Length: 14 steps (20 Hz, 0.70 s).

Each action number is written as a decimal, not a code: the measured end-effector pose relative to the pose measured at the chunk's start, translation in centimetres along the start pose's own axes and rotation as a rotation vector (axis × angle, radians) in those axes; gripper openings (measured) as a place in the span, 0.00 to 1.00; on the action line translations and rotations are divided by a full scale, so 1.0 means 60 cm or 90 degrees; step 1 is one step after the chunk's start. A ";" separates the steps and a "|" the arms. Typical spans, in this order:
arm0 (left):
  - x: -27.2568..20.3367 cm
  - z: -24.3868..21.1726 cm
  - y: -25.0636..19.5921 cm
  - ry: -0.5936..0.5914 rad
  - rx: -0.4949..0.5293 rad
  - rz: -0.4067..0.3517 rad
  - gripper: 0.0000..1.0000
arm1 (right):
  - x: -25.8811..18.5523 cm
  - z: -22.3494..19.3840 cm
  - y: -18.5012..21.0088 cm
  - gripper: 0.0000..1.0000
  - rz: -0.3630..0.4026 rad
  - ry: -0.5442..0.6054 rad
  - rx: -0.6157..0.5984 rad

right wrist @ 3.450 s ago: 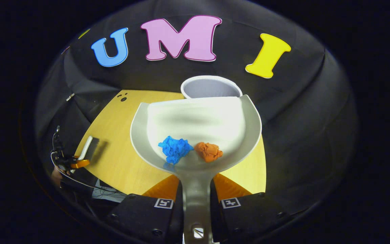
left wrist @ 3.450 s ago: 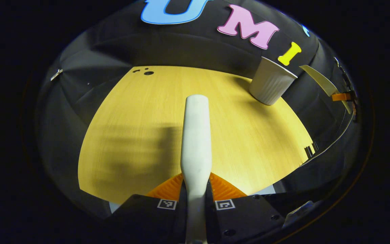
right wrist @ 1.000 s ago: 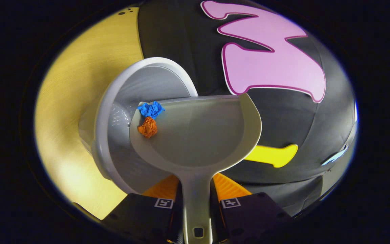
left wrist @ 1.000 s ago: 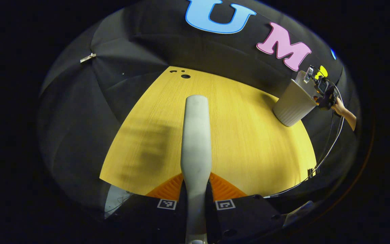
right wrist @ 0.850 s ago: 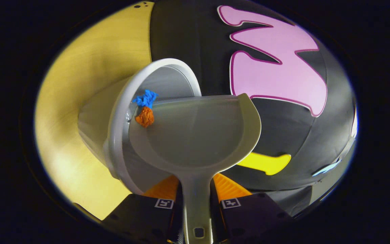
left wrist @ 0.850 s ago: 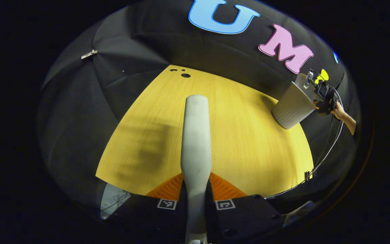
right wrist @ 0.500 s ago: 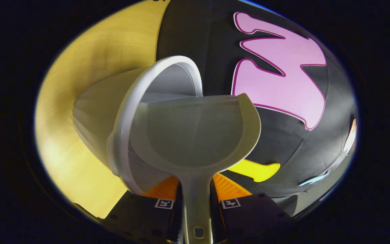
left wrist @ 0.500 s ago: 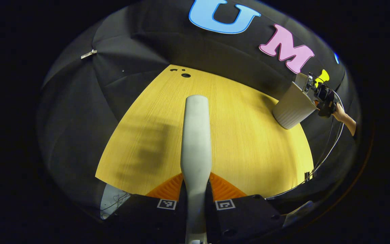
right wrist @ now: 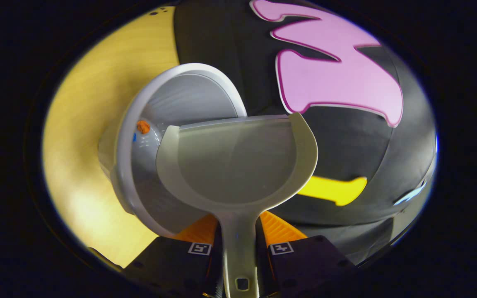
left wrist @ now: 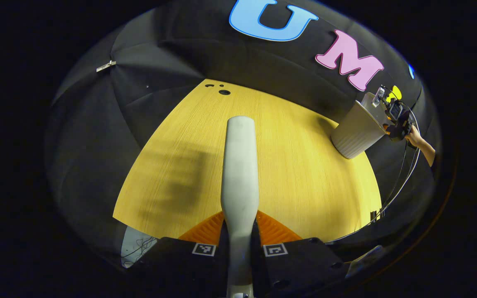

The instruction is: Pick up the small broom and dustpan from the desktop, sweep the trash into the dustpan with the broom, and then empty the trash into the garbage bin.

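Observation:
In the right gripper view my right gripper is shut on the handle of the pale dustpan, which is rolled sideways over the mouth of the white garbage bin. The pan's scoop holds nothing. Inside the bin lies an orange paper ball with a bit of blue beside it. In the left gripper view my left gripper is shut on the small broom, whose pale back points out over the yellow desktop. Far right there, the ribbed bin stands with the other gripper and a hand at its rim.
The desktop stretches left of the bin in the right gripper view. Black booth cloth rises right behind the bin. In the left gripper view small holes mark the desk's far corner, and a cable hangs past its right edge.
The dustpan went from level over the desk to rolled over the bin; the blue and orange paper balls slid off its edge and dropped into the bin. The broom has barely moved.

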State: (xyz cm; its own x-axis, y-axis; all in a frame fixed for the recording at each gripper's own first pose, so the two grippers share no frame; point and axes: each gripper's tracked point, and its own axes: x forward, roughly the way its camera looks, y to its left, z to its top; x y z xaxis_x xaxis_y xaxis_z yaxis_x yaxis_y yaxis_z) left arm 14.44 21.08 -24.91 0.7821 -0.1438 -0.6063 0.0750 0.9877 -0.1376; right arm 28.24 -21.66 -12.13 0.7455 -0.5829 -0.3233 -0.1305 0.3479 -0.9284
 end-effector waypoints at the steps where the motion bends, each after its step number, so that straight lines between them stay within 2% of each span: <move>1: 0.003 0.001 -0.001 -0.001 0.003 0.002 0.27 | 0.000 -0.002 -0.002 0.36 0.017 0.006 0.043; 2: 0.004 0.004 -0.004 -0.002 0.004 0.002 0.27 | -0.001 -0.003 -0.005 0.36 0.028 0.011 0.087; 3: 0.004 0.007 -0.008 -0.004 0.005 0.000 0.27 | 0.001 -0.004 -0.007 0.32 0.039 0.014 0.126; 4: 0.005 0.009 -0.012 -0.006 0.008 -0.003 0.27 | 0.001 -0.002 -0.007 0.36 0.051 0.015 0.167; 9: 0.010 0.014 -0.034 -0.009 0.033 -0.010 0.27 | 0.011 0.000 0.000 0.36 0.138 -0.010 0.391; 12: 0.015 0.008 -0.050 -0.012 0.055 -0.013 0.27 | 0.005 0.013 -0.003 0.36 0.144 -0.033 0.470; 13: 0.016 0.003 -0.058 -0.013 0.065 -0.015 0.27 | 0.003 0.017 -0.006 0.40 0.147 -0.041 0.491; 14: 0.016 -0.003 -0.065 -0.013 0.074 -0.017 0.27 | -0.004 0.024 -0.007 0.36 0.150 -0.054 0.510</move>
State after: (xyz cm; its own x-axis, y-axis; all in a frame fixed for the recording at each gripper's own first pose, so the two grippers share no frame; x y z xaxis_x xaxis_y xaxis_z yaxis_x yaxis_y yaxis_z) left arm 14.81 17.10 -25.10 0.7916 -0.1704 -0.5868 0.1666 0.9841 -0.0609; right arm 29.09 -20.61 -11.38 0.8073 -0.3836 -0.4484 0.1909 0.8888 -0.4166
